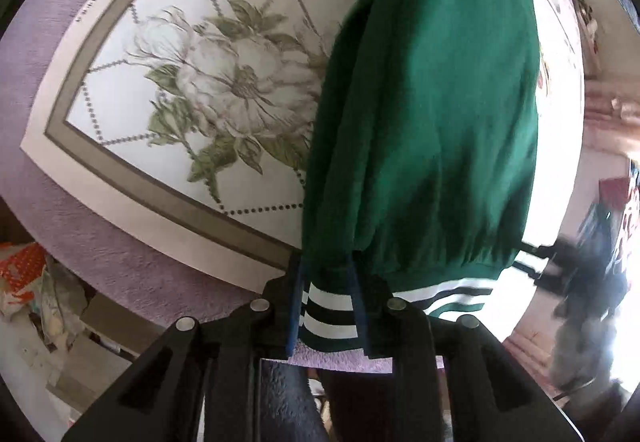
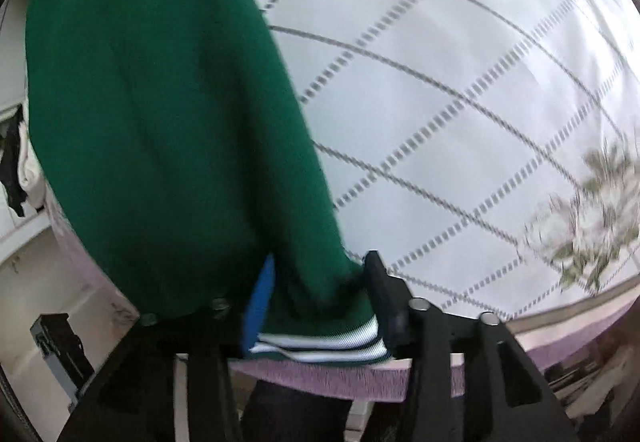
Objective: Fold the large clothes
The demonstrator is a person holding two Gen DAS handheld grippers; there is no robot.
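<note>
Each hand-held gripper, left [image 1: 326,306] and right [image 2: 316,306], is clenched on the striped hem of the green sweater [image 1: 424,113], which stretches away over the floral bedspread [image 1: 224,89].

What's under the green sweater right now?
Under the green sweater lies the white bedspread with its dotted lattice and flower print. The stretch directly beneath the cloth is covered, so anything there cannot be seen.
</note>
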